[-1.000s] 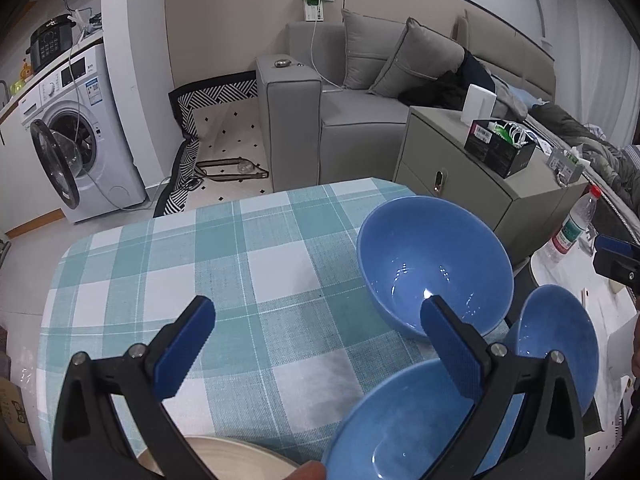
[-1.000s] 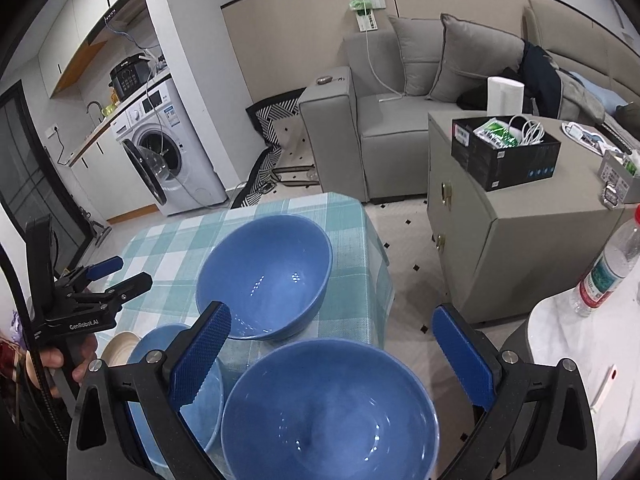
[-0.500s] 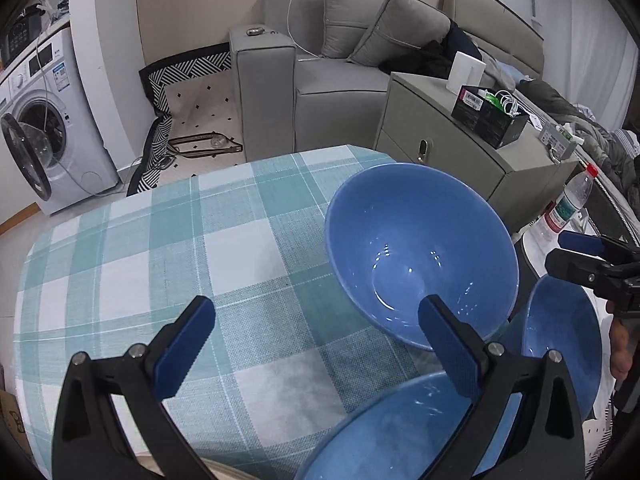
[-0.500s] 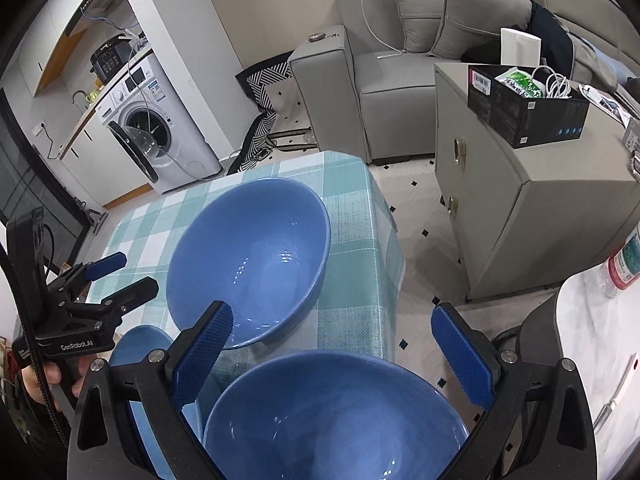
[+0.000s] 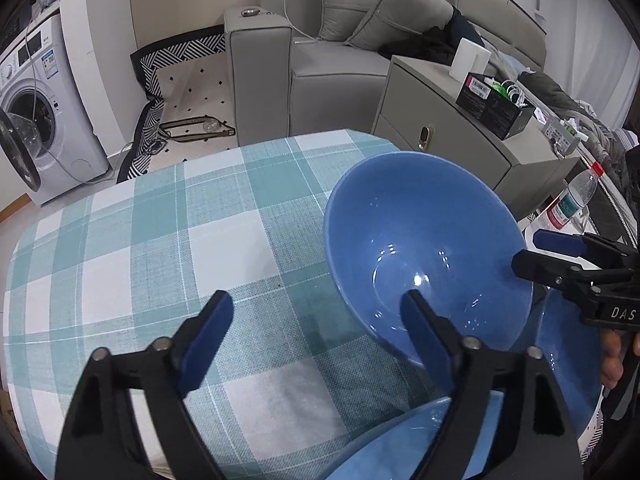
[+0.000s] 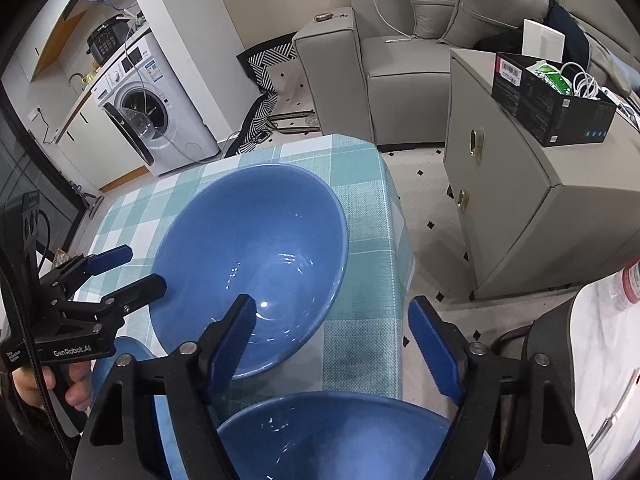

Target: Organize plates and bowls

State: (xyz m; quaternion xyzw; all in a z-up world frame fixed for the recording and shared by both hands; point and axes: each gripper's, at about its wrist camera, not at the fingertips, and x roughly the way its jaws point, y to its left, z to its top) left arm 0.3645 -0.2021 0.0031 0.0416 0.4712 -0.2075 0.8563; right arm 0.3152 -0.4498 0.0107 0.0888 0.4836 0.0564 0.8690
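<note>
checked table point(image 5: 160, 240), near bowl point(image 6: 340, 440) cropped

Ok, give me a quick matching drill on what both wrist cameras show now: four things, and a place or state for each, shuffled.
Things:
1. large blue bowl
2. black box
3. washing machine
4. water bottle

Places or states:
A. door hanging open
B. on the grey cabinet
C. red cap, right of the table
D. on the checked tablecloth, between both grippers

Pairs: 1-D, 2-B, 3-A, 4-C
</note>
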